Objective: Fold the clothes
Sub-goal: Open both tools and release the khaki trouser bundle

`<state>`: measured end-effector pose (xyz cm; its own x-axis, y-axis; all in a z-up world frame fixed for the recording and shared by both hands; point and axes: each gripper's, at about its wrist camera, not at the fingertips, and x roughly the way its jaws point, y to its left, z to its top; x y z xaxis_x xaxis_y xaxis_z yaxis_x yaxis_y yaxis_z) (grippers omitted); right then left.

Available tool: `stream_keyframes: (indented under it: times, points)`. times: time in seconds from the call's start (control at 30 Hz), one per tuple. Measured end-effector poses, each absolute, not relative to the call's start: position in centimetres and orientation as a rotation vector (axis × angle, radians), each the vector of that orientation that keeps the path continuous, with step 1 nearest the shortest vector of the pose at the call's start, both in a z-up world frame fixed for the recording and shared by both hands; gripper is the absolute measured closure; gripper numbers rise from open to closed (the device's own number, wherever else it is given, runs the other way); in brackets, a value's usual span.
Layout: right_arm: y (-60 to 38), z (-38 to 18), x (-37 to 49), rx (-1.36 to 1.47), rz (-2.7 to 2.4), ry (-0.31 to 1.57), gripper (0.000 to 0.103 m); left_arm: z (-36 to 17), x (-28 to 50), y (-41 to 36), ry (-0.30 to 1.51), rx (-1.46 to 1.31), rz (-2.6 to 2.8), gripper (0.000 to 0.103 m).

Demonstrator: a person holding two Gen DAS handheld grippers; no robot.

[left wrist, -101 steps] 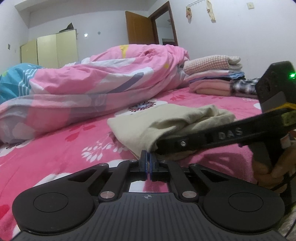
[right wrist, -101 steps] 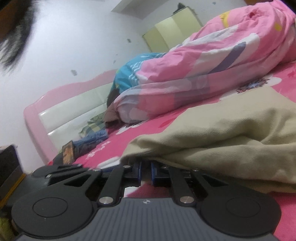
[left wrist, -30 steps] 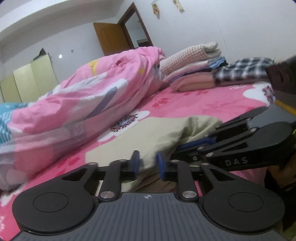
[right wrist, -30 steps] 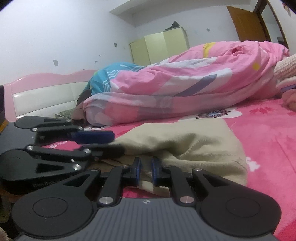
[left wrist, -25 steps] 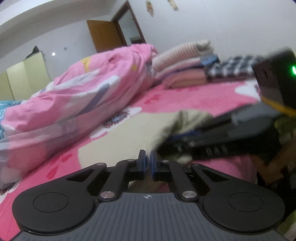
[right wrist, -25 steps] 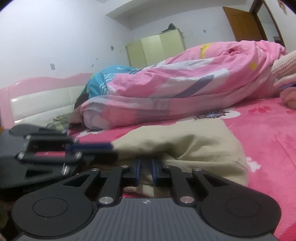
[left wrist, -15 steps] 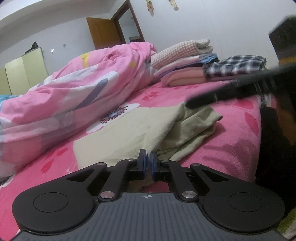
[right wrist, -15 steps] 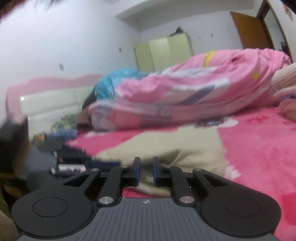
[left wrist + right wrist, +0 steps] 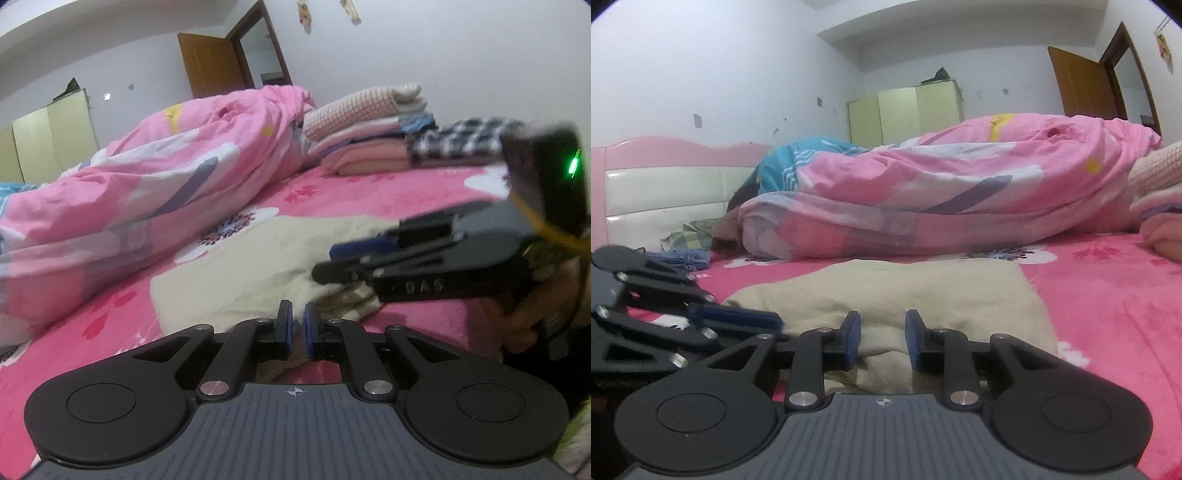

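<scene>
Two tongs low over a pink bed (image 9: 388,192), both at the near edge of a beige garment (image 9: 905,291) lying flat and folded on the bedspread. Left tongs (image 9: 296,326) nearly pressed together, only a thin slit between the blue pads; beige cloth shows in and below the slit, but a real pinch cannot be told. Right tongs (image 9: 881,339) have just been opening, now spread, with the garment's edge in the gap and the pads clear of it. In the left view the right tongs come in blurred from the right side, over the garment's right corner, a hand (image 9: 524,314) on the handle. Pink quilt (image 9: 960,192) heaped behind the garment. Stack of folded clothes (image 9: 373,129) far right near the wall.
</scene>
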<state>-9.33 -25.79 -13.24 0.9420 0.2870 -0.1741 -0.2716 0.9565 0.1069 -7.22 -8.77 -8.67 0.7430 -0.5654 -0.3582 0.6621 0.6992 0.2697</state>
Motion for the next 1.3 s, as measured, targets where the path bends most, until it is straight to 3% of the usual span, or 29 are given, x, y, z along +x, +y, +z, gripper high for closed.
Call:
stream_keyframes:
  times: [0.17,0.4,0.67,0.93,1.3]
  points:
    - [-25.9,-13.6,-9.7,0.09,0.286,0.163,0.075,-6.8,-7.2,-8.0,0.224,0.33,-0.655,0.092]
    - [-26.5,-13.3,-9.6,0.115,0.305,0.177,0.075,-9.6,-4.4,-8.5,0.294,0.351,-0.572,0.09]
    - [-31.8,-9.4,-12.2,0.3,0.287,0.16,0.072,-9.1,-4.2,-8.3,0.296,0.348,-0.571,0.089]
    - [-33.6,-9.5,-15.6,0.326,0.253,0.26,0.072,-6.6,-5.4,-9.1,0.257,0.341,-0.674,0.059]
    - [-35.0,-10.2,-16.1,0.344,0.261,0.265,0.072,-9.7,-6.2,-17.5,0.185,0.81,-0.822,0.055]
